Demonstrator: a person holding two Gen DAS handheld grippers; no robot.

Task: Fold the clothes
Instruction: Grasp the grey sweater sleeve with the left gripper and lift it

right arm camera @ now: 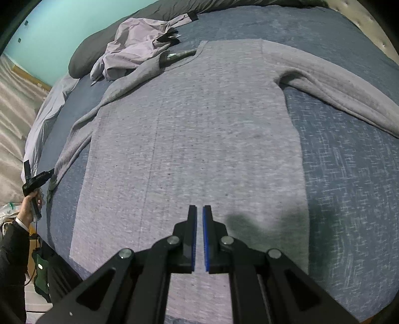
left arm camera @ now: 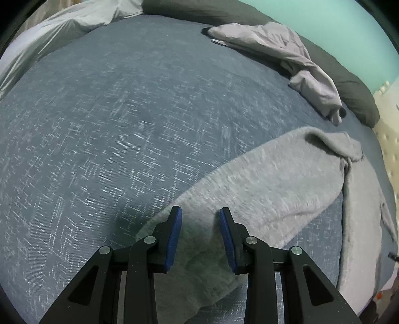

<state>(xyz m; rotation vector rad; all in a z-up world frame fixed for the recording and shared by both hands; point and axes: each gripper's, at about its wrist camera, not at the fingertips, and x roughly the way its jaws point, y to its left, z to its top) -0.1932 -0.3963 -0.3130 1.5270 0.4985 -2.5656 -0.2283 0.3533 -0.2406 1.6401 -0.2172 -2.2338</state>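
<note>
Left tool [left arm camera: 200, 211], jaws apart and empty, hangs over the sleeve [left arm camera: 224, 199] of the grey sweater [right arm camera: 199, 129], which lies flat on the bed [left arm camera: 112, 124], collar probably farthest; right tool [right arm camera: 199, 209], shut, hovers above its hem

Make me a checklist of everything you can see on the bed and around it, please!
Surface: blue patterned bedspread, mostly smooth.
Job's things: grey sweater spread flat, sleeves out to both sides; one sleeve lies under the left gripper.
Clutter: crumpled lilac garment near the sweater's collar; dark pillow behind it; pale sheet at the bed's edge.
Grippers: left gripper open, jaws apart over the sleeve, nothing held; right gripper shut, empty, over the sweater's lower body.
Cables: a thin cord below the person's hand.
Surroundings: turquoise wall; cream tufted headboard.
</note>
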